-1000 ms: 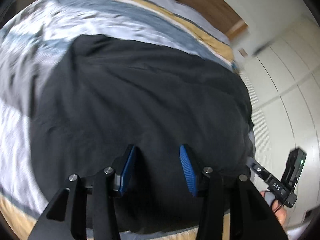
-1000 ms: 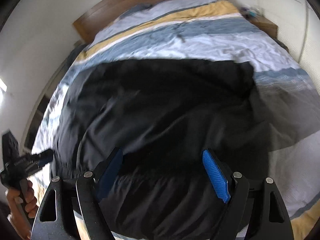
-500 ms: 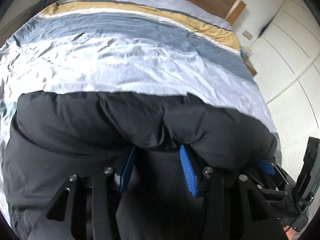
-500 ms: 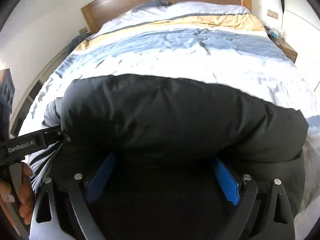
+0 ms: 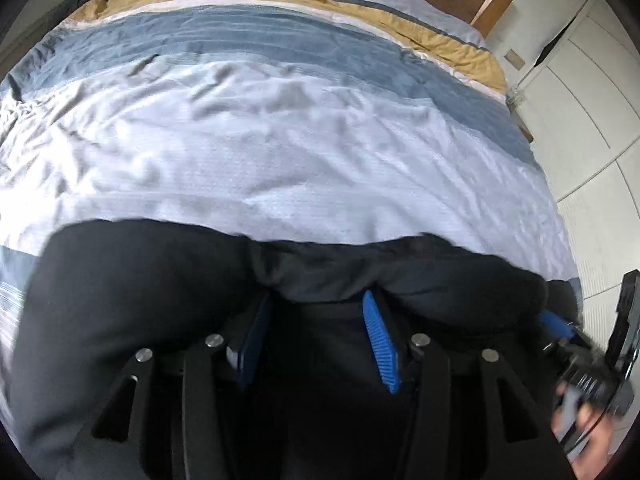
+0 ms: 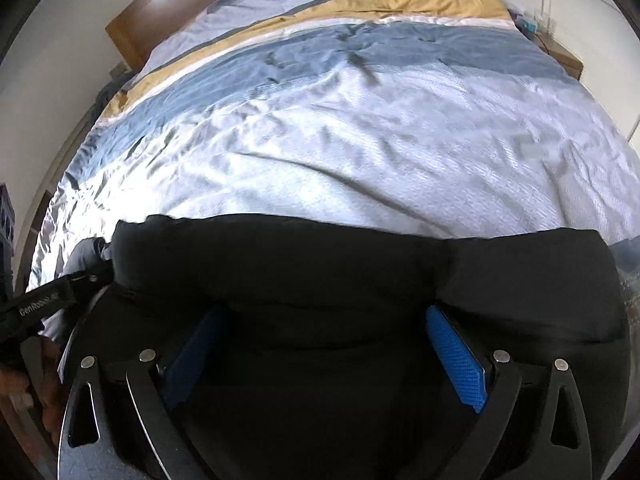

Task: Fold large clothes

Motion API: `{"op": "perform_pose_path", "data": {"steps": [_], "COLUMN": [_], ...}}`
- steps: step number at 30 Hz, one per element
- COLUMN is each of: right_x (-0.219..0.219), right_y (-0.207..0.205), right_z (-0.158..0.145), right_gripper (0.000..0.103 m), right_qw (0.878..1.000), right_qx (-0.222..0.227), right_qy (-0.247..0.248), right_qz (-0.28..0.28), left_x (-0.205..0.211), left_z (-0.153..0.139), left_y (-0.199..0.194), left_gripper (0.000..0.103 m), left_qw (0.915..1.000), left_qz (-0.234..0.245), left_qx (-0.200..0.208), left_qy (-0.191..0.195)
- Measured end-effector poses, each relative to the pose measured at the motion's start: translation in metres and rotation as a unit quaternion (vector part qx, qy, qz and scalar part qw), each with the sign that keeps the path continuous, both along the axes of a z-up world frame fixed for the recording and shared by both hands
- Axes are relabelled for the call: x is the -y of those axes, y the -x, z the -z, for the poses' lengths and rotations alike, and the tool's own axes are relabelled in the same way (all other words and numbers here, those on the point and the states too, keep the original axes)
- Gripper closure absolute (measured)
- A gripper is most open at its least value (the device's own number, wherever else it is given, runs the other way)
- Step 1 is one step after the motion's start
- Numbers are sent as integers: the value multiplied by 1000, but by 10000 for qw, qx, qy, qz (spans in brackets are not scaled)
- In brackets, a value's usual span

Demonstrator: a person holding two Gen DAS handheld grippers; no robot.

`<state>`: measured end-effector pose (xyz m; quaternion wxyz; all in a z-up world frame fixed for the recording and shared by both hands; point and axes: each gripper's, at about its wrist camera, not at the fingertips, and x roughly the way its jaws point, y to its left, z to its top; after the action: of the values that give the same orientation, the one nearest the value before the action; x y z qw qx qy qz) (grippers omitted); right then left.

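Note:
A large black padded garment [image 5: 132, 300] lies folded over at the near edge of the bed and fills the bottom of both views [image 6: 360, 264]. My left gripper [image 5: 316, 320] is open, its blue pads [image 5: 378, 344] apart, with the garment's folded edge draped over the fingertips. My right gripper [image 6: 324, 340] is open wide, its blue pads [image 6: 456, 360] apart, with the black fold bulging over and between them. Neither pair of pads presses on the cloth. The right gripper also shows at the right edge of the left wrist view [image 5: 560, 328].
The bed [image 5: 304, 140] has a white, blue and yellow striped cover, with a wooden headboard [image 6: 160, 12] at the far end. A white wardrobe [image 5: 592, 128] stands on the right. A nightstand [image 6: 564, 52] is at the far right.
Both grippers carried the garment's near part up and over toward the headboard, then drew back. The garment went from spread flat to a thick fold at the near edge, with more bed cover showing.

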<state>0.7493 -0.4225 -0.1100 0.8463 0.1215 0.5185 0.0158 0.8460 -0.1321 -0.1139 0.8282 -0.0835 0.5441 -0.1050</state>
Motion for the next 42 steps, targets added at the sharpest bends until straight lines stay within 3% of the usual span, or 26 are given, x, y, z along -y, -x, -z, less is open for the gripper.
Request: {"op": "perform_pose_path", "data": {"steps": [3,5,7,10,12,17,22,26,30,35,42], "right_x": [35,59,77,86,76,21,-45,-79,-80,-70,-51], "right_y": [5,13,20,41,57,94,121,139,144,147,153], "right_z": [4,2,-4,-27,-48,-81,-82,-65,-48,-41,-37], "right_gripper": [4,5,7,12,12,11,10,9,1,1,1], "right_qw": [9992,9956,9893,9892,9926,9965,9966,9947,9941,9943,9942], "right_qx": [-177,-414,-610,-381,-34,536,693,685,601,599,631], "right_qy": [225,641,1089,1189,1046,633,286,436,609,566,546], "right_qz": [269,539,760,768,617,94,-333,-633,-669,-680,-672], "left_x": [-37,-64,-84,-102,-106,-86,-49,-28,-25,-27,-30], "left_z": [0,-4,-13,-31,-41,-55,-54,-47,-41,-33,-31], "left_y": [2,5,13,39,60,106,149,176,182,183,184], "left_gripper": [56,56,56,56,56,56,56,56,49,40,38], "left_qw": [9989,9957,9942,9941,9958,9985,9979,9931,9911,9913,9911], "left_qz": [-269,-570,-707,-668,-646,-374,84,439,396,313,293], "left_qx": [-76,-156,-119,89,212,388,635,969,1105,1064,1044], "left_qy": [-376,-717,-800,-855,-609,-110,-29,-500,-631,-706,-774]}}
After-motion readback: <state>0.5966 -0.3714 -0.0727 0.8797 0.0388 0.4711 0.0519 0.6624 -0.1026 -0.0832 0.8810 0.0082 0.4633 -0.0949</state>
